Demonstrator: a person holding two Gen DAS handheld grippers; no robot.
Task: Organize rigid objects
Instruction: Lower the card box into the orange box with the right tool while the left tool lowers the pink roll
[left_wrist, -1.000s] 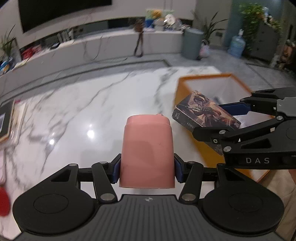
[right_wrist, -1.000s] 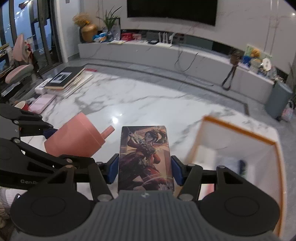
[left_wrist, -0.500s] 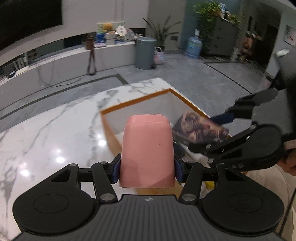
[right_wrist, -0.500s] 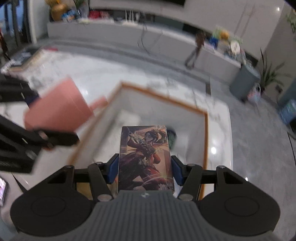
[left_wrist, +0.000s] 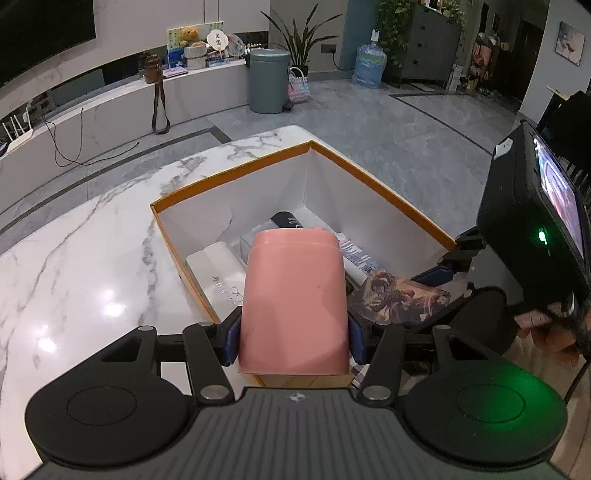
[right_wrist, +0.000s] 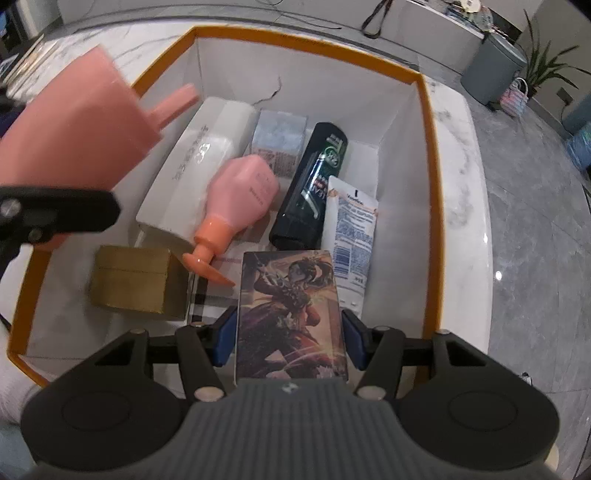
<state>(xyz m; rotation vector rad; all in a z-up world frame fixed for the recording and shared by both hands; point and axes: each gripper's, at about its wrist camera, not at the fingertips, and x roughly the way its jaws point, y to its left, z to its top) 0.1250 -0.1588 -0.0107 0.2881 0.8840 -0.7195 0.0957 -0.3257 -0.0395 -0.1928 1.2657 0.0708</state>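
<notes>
My left gripper (left_wrist: 293, 338) is shut on a pink bottle (left_wrist: 293, 302) and holds it over the near left edge of the orange-rimmed white box (left_wrist: 236, 171). The bottle also shows at upper left in the right wrist view (right_wrist: 70, 129). My right gripper (right_wrist: 290, 334) is shut on an illustrated card box (right_wrist: 291, 314) and holds it above the box's near side (right_wrist: 430, 184). The card box also shows in the left wrist view (left_wrist: 399, 301), just right of the pink bottle.
Inside the box lie a white carton (right_wrist: 192, 158), a pink pump bottle (right_wrist: 240, 195), a dark tube (right_wrist: 314, 184), a white tube (right_wrist: 349, 229) and a gold box (right_wrist: 136, 282). The marble tabletop (left_wrist: 81, 280) extends to the left. Floor lies beyond the table's far edge.
Both grippers have carried their objects from over the bare table to above the open box. The right gripper now tilts down into the box.
</notes>
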